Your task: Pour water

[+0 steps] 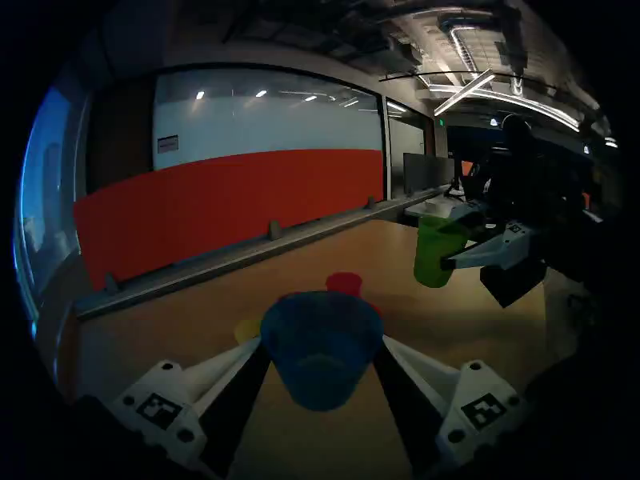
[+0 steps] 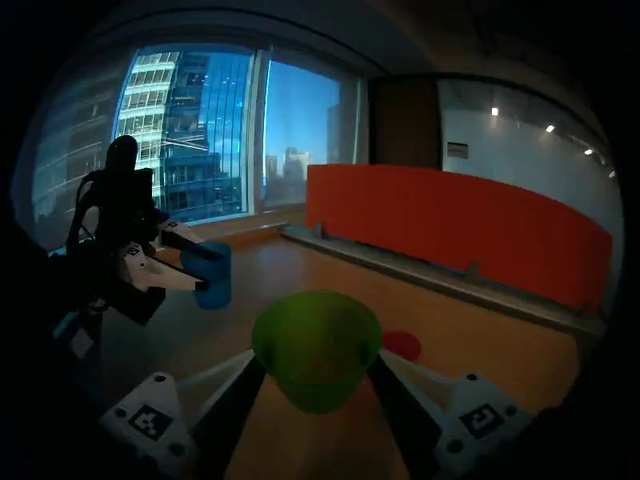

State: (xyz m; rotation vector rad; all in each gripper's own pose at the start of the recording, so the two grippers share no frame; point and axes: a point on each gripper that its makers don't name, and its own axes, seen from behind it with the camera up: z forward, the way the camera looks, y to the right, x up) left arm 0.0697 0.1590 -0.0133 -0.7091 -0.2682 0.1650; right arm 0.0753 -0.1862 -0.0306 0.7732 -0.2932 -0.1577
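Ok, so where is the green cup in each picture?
Left gripper view: the green cup is right of the middle, farther off, in the right gripper.
Right gripper view: the green cup is low in the middle, close up, between that gripper's fingers.
Shared landmark: both show the long red panel, which sits at the right in the right gripper view.

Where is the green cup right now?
In the right gripper view, the green cup is gripped in the right tongs above the wooden table, a red cup just beyond.
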